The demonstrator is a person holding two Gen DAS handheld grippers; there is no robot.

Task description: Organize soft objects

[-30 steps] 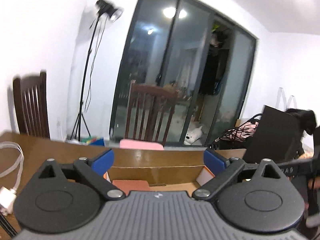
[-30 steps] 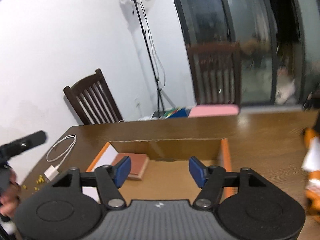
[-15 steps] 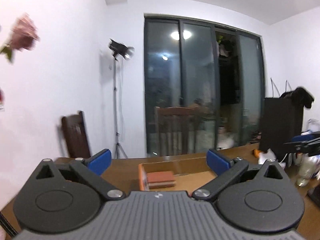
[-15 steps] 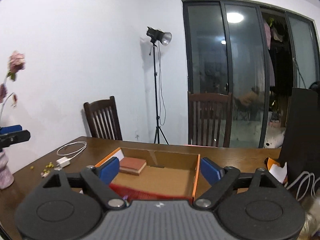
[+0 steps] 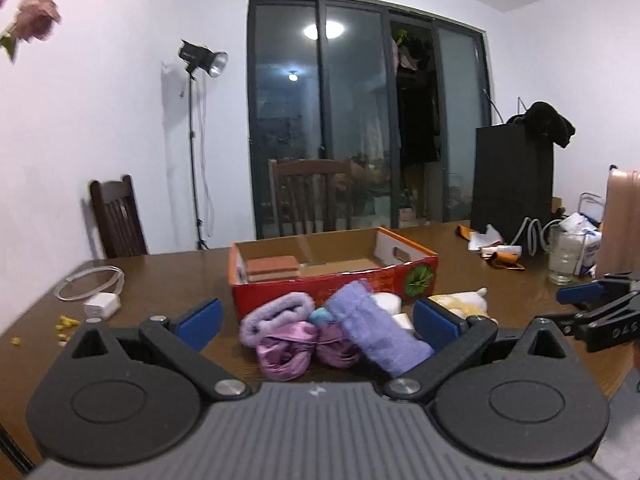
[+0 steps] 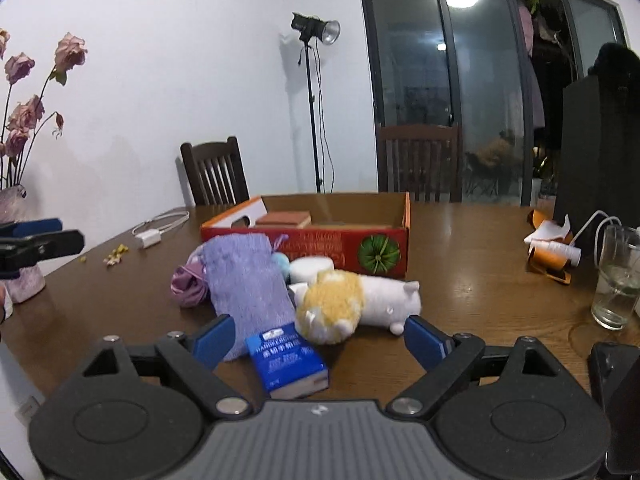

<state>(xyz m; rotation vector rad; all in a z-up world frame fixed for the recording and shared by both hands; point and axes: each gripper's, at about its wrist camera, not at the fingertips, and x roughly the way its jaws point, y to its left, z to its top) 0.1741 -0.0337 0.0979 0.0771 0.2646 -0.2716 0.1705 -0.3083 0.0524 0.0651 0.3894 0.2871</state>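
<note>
A pile of soft things lies on the brown table in front of a red cardboard box [image 5: 412, 276] [image 6: 384, 240]. It holds a lavender towel pouch [image 5: 376, 328] [image 6: 248, 284], purple satin bags [image 5: 288, 352] [image 6: 188, 284], a fluffy purple roll [image 5: 276, 312], a white and yellow plush toy [image 6: 352, 300] [image 5: 460, 300], a white roll [image 6: 310, 268] and a blue tissue pack [image 6: 286, 360]. A brown sponge block [image 5: 272, 268] [image 6: 284, 219] lies inside the box. My left gripper [image 5: 316, 320] is open and empty, just short of the pile. My right gripper [image 6: 318, 340] is open and empty, over the tissue pack.
A white charger and cable [image 5: 100, 300] and yellow bits [image 6: 116, 254] lie at the left. A vase with dried roses [image 6: 20, 272] stands at the left edge. A glass [image 6: 616, 280], orange packets [image 6: 548, 264], a cable and a black box [image 5: 512, 184] stand at the right.
Both grippers have pulled back from over the box toward the near table edge, so the pile of soft things in front of the box has come into view. Both stayed open.
</note>
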